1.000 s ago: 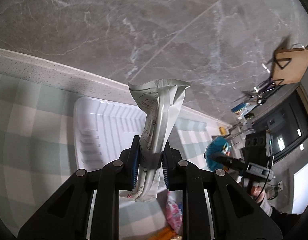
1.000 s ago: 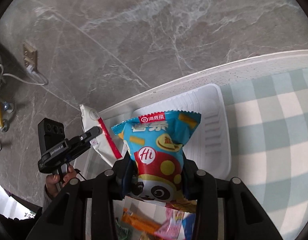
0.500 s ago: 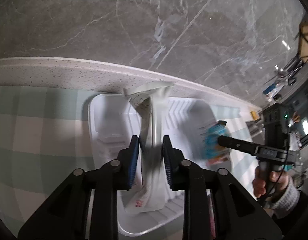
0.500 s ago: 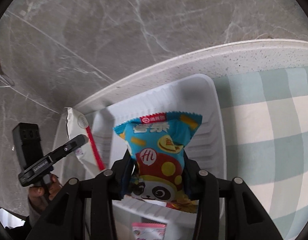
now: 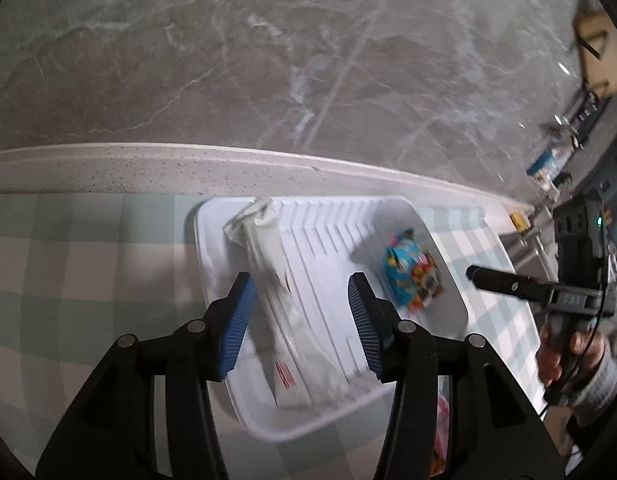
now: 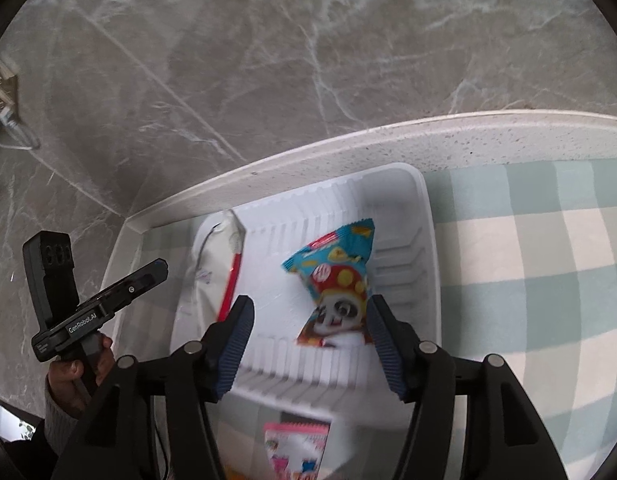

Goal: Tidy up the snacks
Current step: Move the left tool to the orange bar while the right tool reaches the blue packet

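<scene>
A white ribbed tray [image 5: 340, 240] [image 6: 424, 216] sits on the checked cloth by the counter's far edge. A long white snack packet [image 5: 276, 300] [image 6: 212, 268] lies in the tray's left part. A blue panda snack bag [image 5: 412, 276] [image 6: 340, 284] lies in its right part. My left gripper [image 5: 300, 320] is open just above the white packet, jaws wide apart. My right gripper [image 6: 308, 336] is open just above the blue bag. Each gripper shows in the other's view, the right [image 5: 508, 284] and the left [image 6: 120, 288].
A pink snack packet [image 6: 296, 448] [image 5: 442, 428] lies on the green-and-white checked cloth [image 6: 528, 280] in front of the tray. The white speckled counter edge [image 5: 148, 168] runs behind the tray, with grey marble floor beyond.
Both grippers opened and let go of their packets. The white packet and the blue bag now lie in the tray. Both grippers have moved closer over the tray.
</scene>
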The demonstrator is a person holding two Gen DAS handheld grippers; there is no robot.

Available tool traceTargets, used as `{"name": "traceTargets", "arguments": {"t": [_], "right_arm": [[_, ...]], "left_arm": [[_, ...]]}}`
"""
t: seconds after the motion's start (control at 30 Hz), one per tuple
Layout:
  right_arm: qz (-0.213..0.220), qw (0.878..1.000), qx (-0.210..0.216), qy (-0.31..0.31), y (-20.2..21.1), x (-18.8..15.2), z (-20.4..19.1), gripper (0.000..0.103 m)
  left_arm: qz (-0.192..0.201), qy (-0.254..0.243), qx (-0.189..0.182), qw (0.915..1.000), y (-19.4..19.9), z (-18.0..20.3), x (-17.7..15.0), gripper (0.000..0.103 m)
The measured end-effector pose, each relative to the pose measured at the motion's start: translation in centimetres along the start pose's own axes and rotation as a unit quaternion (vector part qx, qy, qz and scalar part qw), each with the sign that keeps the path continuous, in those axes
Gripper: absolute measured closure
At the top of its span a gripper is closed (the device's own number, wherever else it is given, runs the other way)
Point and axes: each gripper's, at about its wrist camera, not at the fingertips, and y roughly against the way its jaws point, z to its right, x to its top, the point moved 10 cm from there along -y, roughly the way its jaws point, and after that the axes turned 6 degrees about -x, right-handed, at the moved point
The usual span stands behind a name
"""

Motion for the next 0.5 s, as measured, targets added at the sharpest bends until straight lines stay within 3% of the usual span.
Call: {"name": "traceTargets", "arguments": {"t": [0.17, 0.27, 0.4, 0.5], "right_arm": [[0.014, 1.000, -0.002, 0.018, 3.6, -2.1, -0.2, 0.037], [0.015, 0.999, -0.014, 0.039, 5.3, -4.2, 0.0, 0.035], [-0.004, 0.996, -0.040, 0.078, 6.3, -8.0, 0.3, 0.034], [-0.028, 0.992, -0.063, 0.110, 6.1, -10.9, 0.9, 0.034]], "left_arm": [[-0.020, -0.057, -0.002, 0.9982, 1.7, 2.9, -3.5, 0.056], [-0.052, -0.102, -0.020, 0.9933, 2.4, 4.9, -6.4, 0.056], [-0.094, -0.165, -0.037, 0.9811, 3.2, 7.6, -10.7, 0.056], [-0.128, -0.215, -0.048, 0.9670, 3.3, 9.5, -13.9, 0.056]]}}
